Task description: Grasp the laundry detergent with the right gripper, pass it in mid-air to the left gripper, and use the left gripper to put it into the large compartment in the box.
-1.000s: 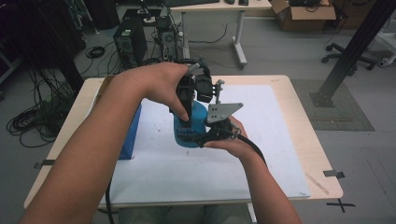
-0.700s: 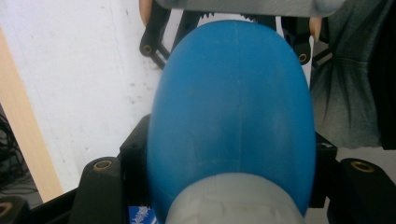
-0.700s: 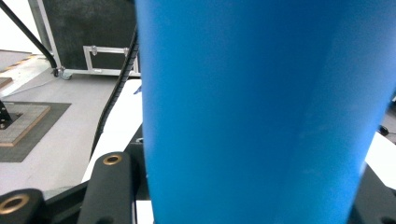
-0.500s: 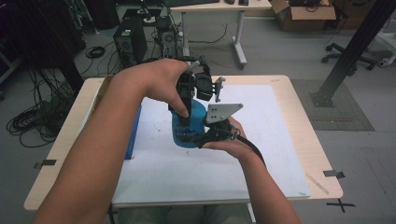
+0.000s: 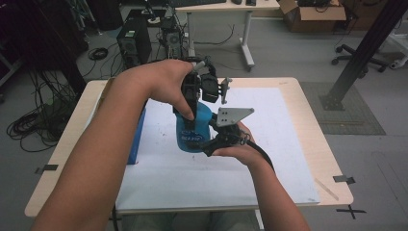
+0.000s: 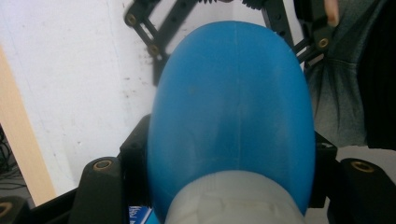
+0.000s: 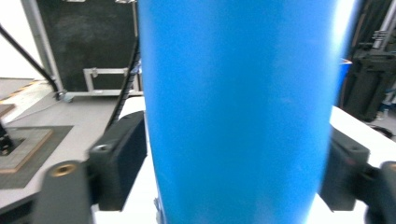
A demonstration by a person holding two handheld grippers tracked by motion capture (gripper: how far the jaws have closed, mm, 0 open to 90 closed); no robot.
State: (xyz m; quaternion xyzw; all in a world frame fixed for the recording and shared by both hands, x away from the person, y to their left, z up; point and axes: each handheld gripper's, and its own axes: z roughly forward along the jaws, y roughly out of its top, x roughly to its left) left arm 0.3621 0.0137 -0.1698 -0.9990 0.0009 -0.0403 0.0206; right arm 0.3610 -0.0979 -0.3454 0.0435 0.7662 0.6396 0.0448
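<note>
A blue plastic bottle (image 5: 191, 134) stands upright on the white sheet at mid-table. My left gripper (image 5: 191, 113) comes down on it from above and is shut on the bottle's top, where a white cap (image 6: 233, 203) sits between the black jaws. The bottle's rounded blue shoulder (image 6: 233, 102) spreads out below the cap. My right gripper (image 5: 204, 143) reaches in level from the right at the bottle's lower body. Its jaws have just been opening and now stand on either side of the blue wall (image 7: 238, 112), no longer squeezing it.
A white sheet (image 5: 274, 163) covers most of the wooden table (image 5: 327, 144). A flat blue box (image 5: 137, 137) lies at the sheet's left edge. Computer towers (image 5: 131, 45), cables and a second table stand on the floor beyond. A black post (image 5: 356, 62) rises at the right.
</note>
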